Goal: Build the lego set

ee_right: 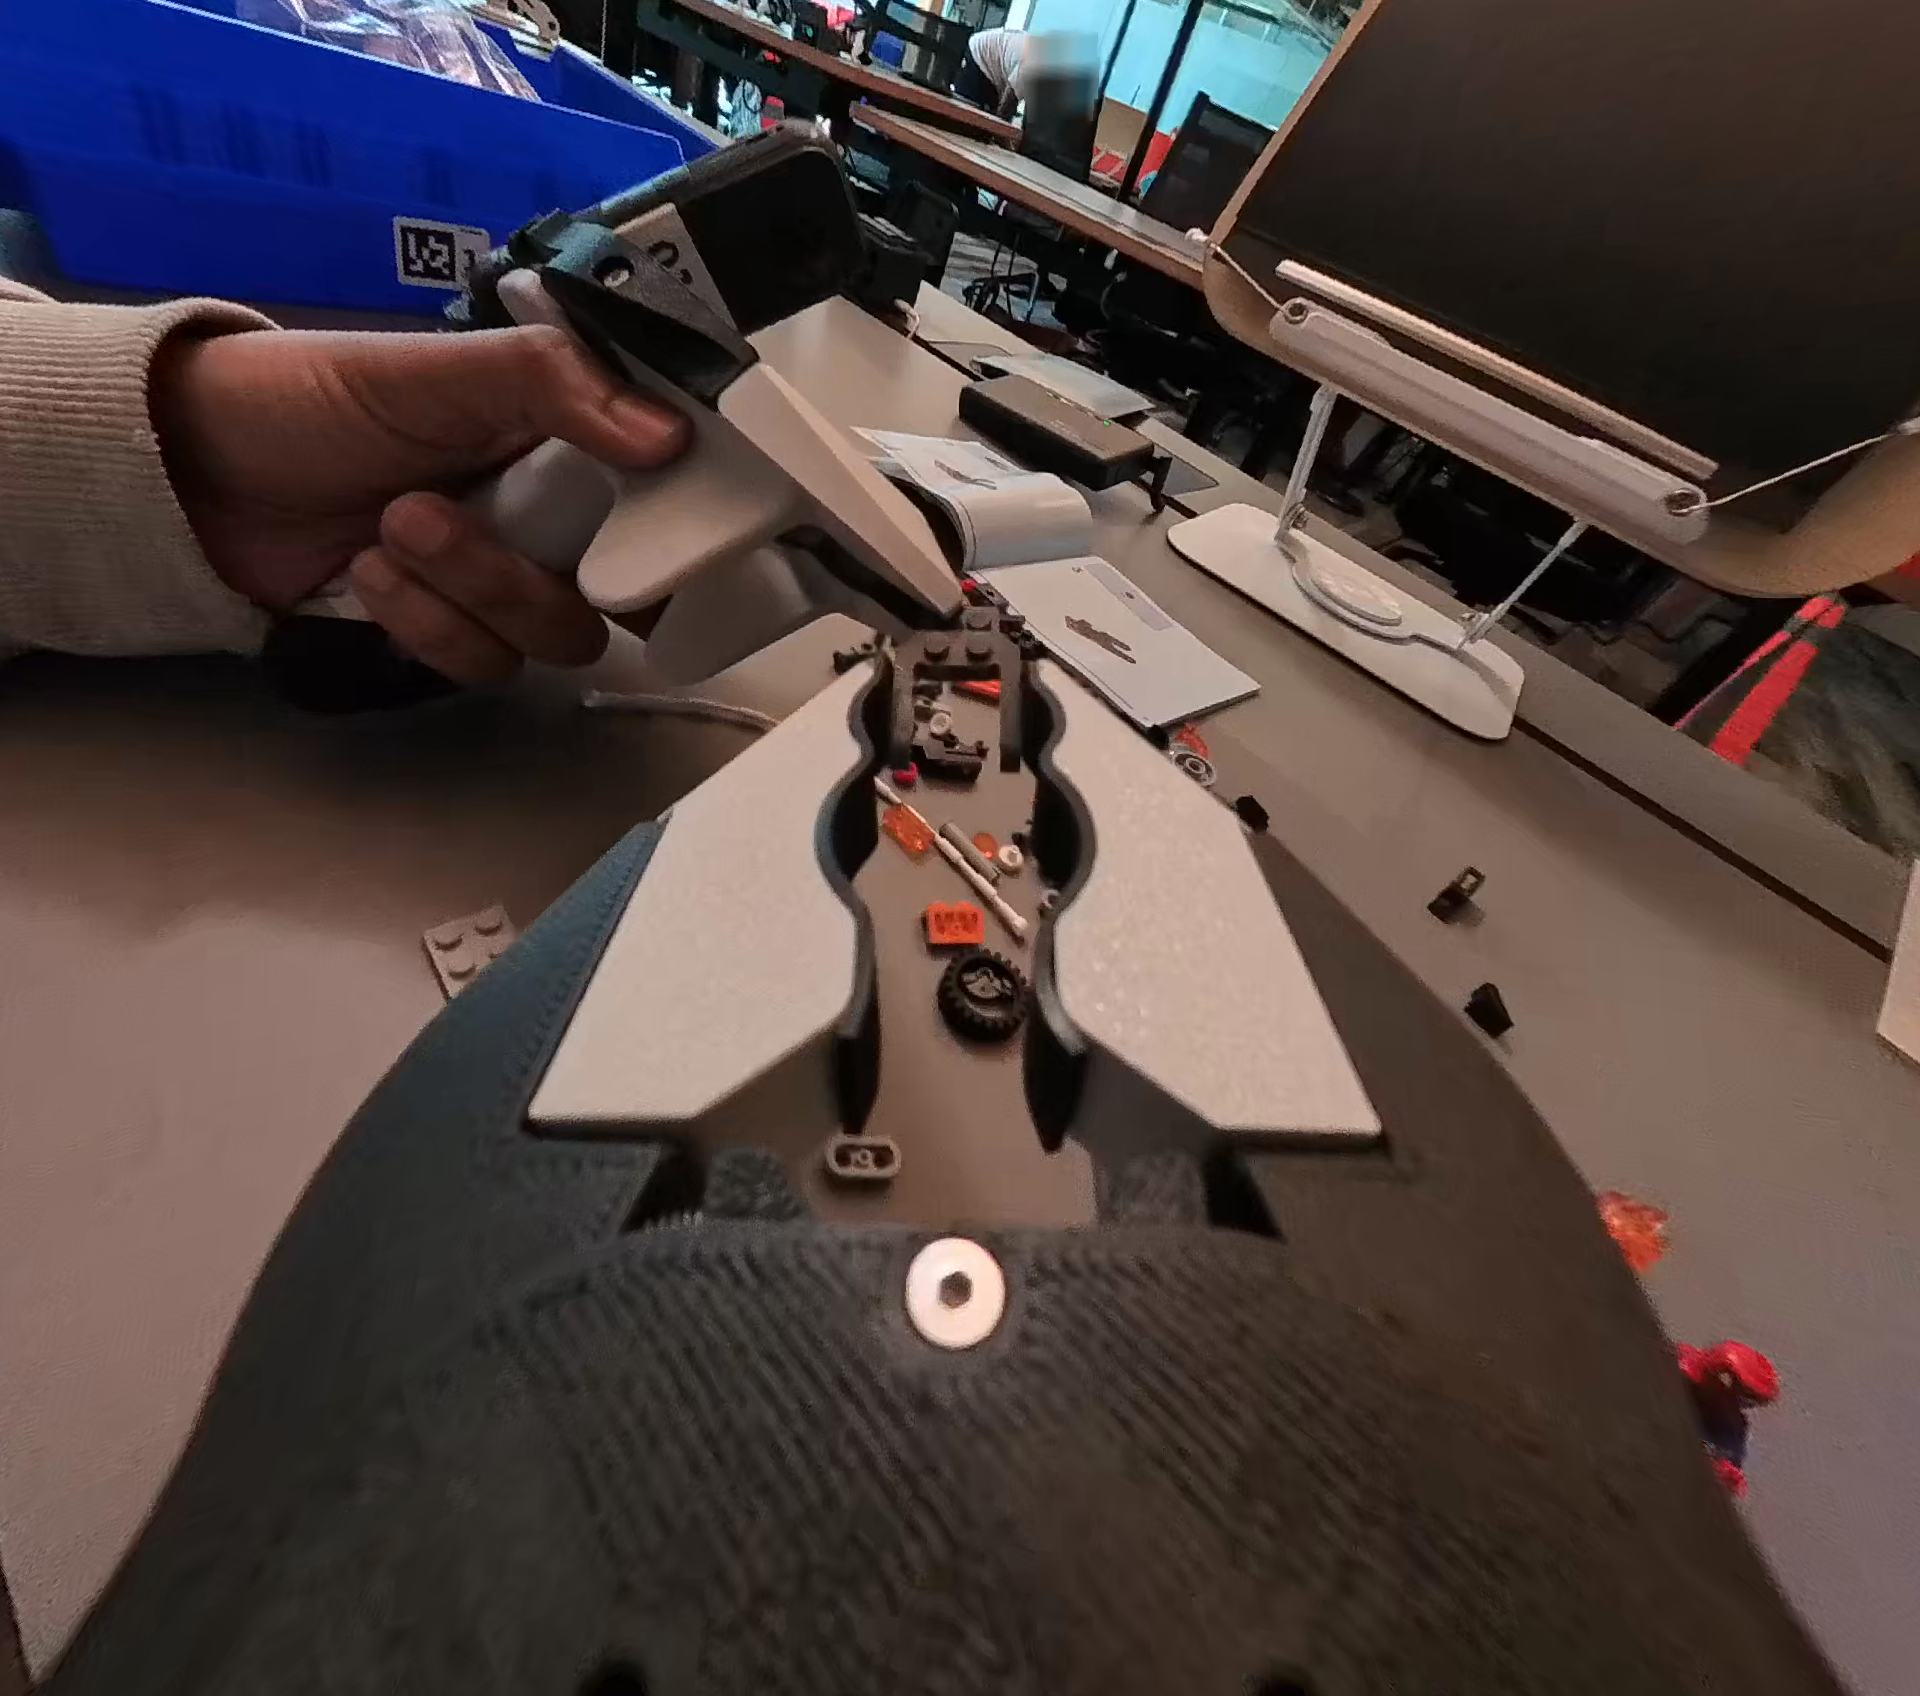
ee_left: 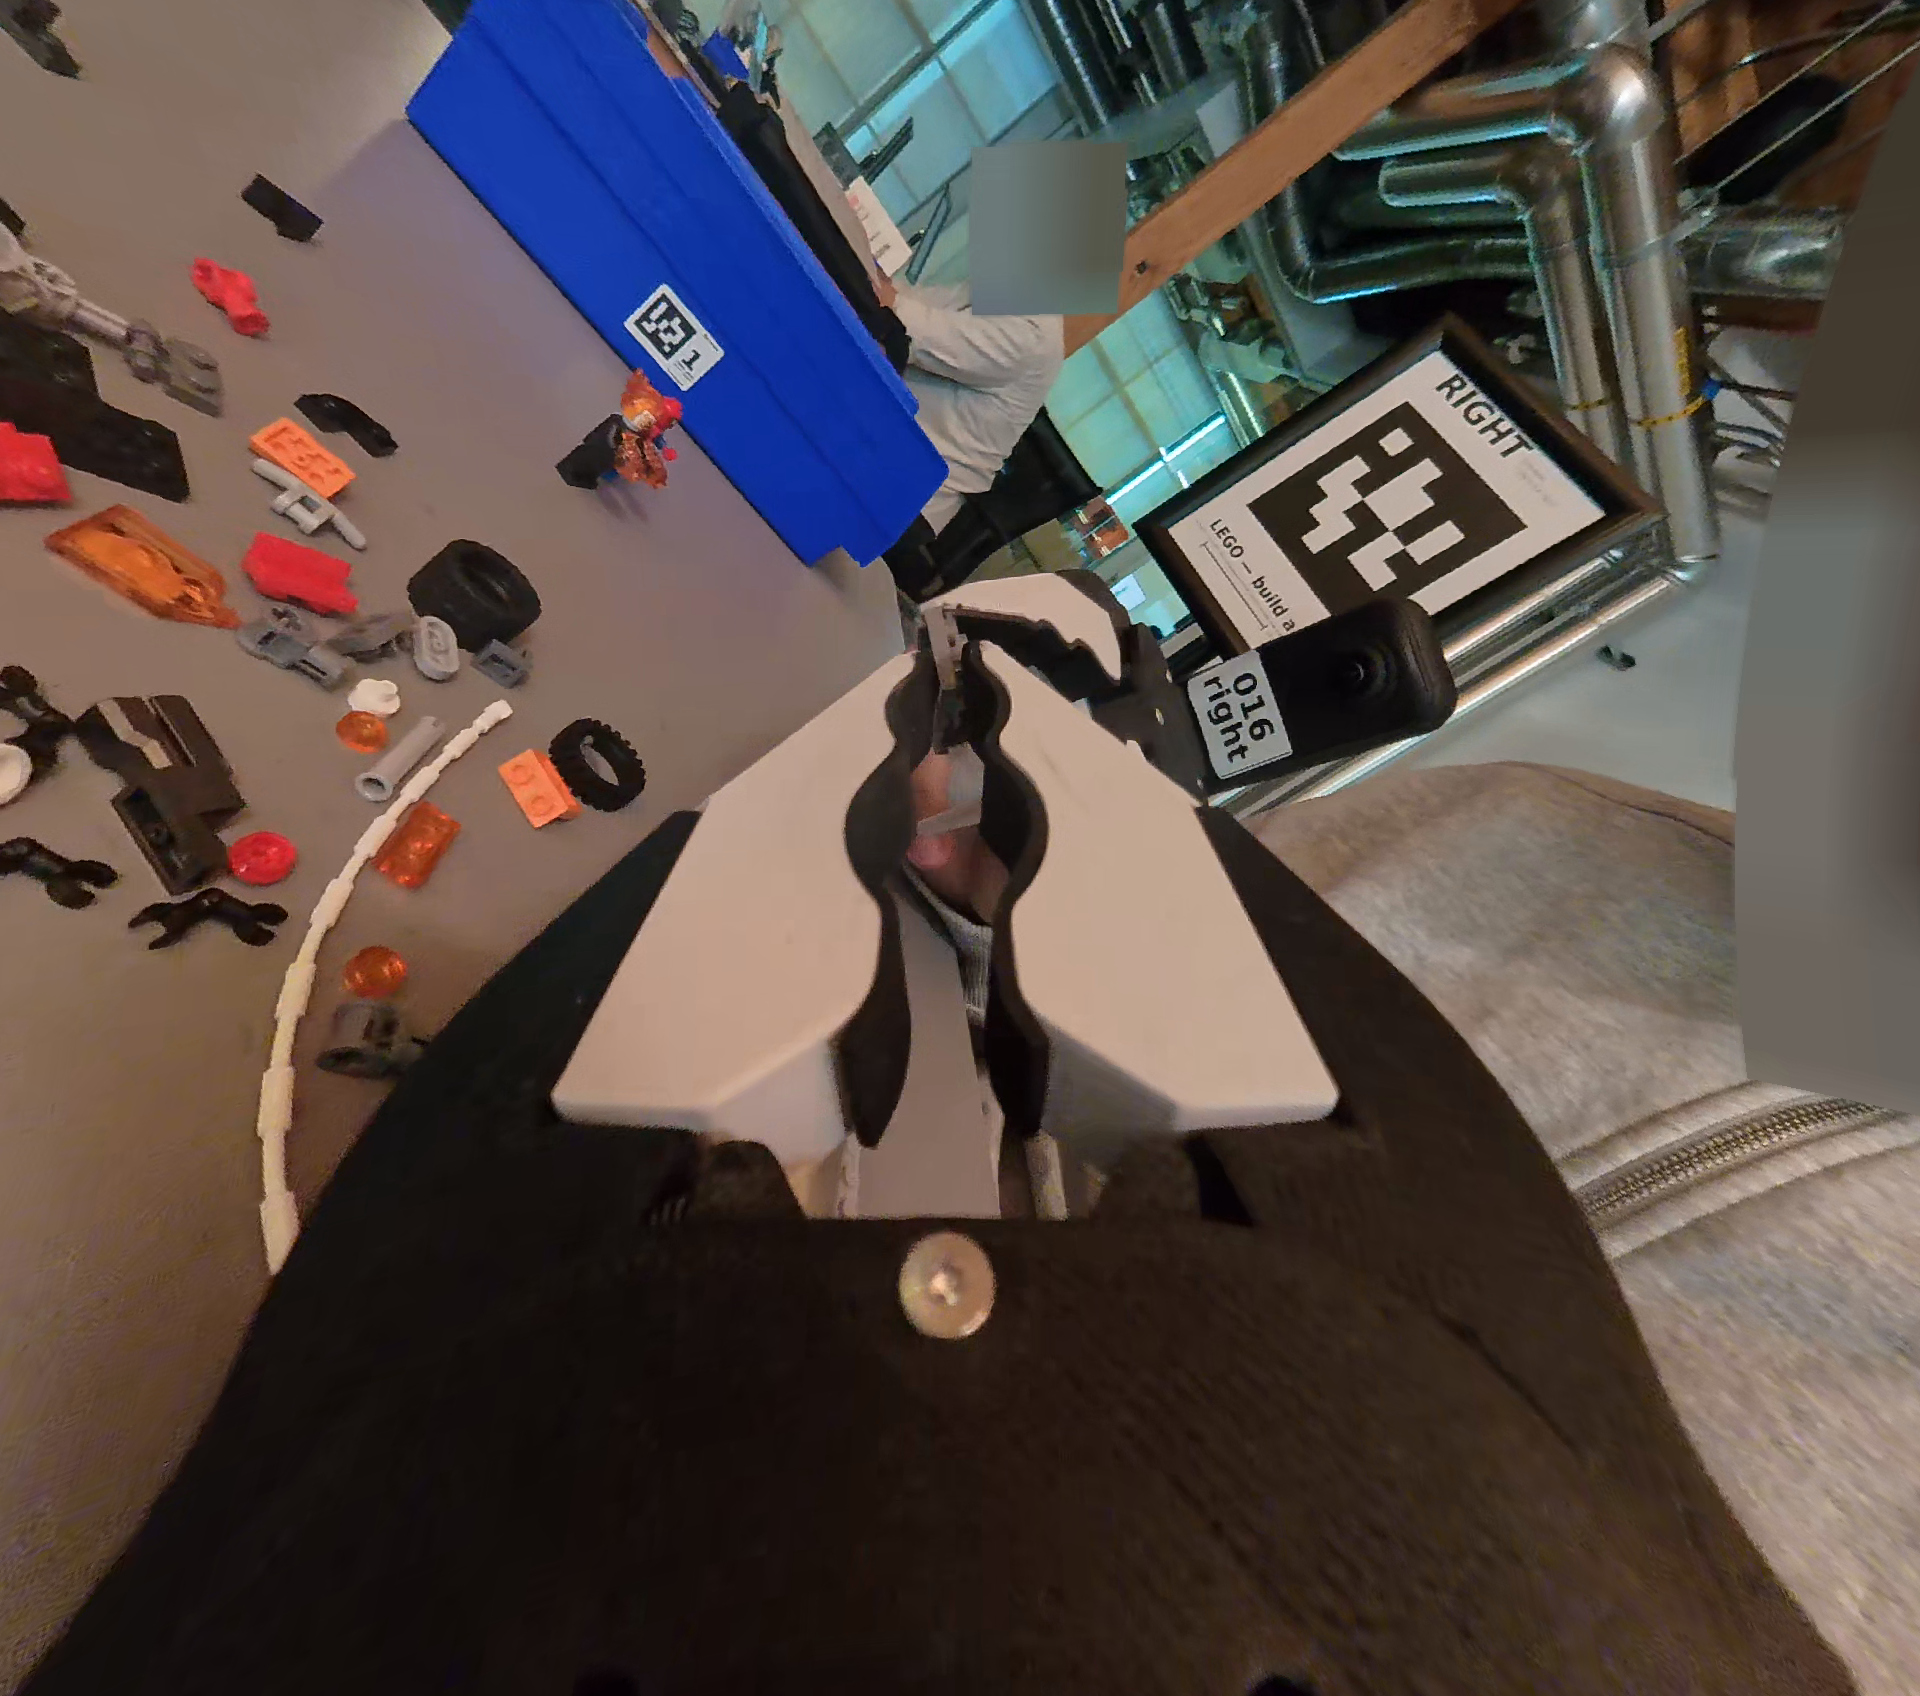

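My left gripper (ee_left: 948,678) is shut on a small grey Lego piece (ee_left: 941,640) at its tips, raised off the table. My right gripper (ee_right: 952,711) is shut on a black studded Lego assembly (ee_right: 951,659), held above the grey table (ee_right: 208,867). In the right wrist view the left gripper (ee_right: 935,597) comes in from the left, held by a hand (ee_right: 395,462). Its tip touches the top of the black assembly. In the left wrist view the right gripper (ee_left: 1049,638) meets mine tip to tip.
Loose pieces lie on the table: black tyres (ee_left: 473,592), orange plates (ee_left: 301,457), red bricks (ee_left: 296,571), a white flexible hose (ee_left: 312,950), a minifigure (ee_left: 639,441). A blue bin (ee_left: 665,275) stands behind. An instruction booklet (ee_right: 1132,649) and a white stand (ee_right: 1351,597) lie beyond. Both grippers' tips are close together, under 4 cm apart.
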`<action>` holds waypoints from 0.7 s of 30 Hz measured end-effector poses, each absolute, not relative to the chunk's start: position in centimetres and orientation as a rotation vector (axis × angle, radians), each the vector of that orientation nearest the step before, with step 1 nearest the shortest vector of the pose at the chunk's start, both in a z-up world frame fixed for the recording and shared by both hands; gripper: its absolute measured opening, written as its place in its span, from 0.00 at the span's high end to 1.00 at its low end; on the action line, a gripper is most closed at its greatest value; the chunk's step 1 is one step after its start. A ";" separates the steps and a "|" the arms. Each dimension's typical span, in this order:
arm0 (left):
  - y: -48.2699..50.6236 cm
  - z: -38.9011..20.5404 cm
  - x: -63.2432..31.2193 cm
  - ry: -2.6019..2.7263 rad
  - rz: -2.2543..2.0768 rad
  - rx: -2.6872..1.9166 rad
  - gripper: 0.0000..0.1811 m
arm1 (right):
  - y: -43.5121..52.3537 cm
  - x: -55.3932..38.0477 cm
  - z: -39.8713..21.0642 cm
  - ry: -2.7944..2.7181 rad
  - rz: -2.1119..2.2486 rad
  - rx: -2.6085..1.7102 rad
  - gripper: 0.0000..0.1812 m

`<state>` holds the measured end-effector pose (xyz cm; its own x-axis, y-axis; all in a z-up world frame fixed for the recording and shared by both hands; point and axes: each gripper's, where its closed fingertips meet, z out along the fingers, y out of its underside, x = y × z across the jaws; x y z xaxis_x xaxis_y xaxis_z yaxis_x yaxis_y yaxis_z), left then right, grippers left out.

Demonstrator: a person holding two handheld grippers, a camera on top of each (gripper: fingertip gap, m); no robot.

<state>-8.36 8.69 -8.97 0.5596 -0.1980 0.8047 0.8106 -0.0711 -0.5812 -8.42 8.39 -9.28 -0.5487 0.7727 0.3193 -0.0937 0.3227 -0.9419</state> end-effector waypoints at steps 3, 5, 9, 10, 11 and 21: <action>8.7 -8.9 -8.2 -0.560 -0.908 -1.406 0.98 | 8.4 -8.3 -9.0 -1.756 1.376 -0.601 0.87; 8.8 -8.9 -8.2 -0.559 -0.910 -1.408 0.99 | 8.4 -8.3 -9.0 -1.756 1.403 -0.611 0.88; 8.8 -9.0 -8.1 -0.558 -0.910 -1.412 0.99 | 8.4 -8.3 -9.0 -1.761 1.433 -0.621 0.87; 8.8 -9.0 -8.1 -0.556 -0.911 -1.414 0.99 | 8.4 -8.2 -9.0 -1.762 1.434 -0.621 0.87; 8.8 -9.0 -8.1 -0.555 -0.912 -1.417 0.99 | 8.3 -8.2 -9.0 -1.763 1.434 -0.620 0.87; 8.9 -9.2 -8.1 -0.556 -0.897 -1.428 0.99 | 8.5 -8.3 -9.1 -1.771 1.438 -0.646 0.91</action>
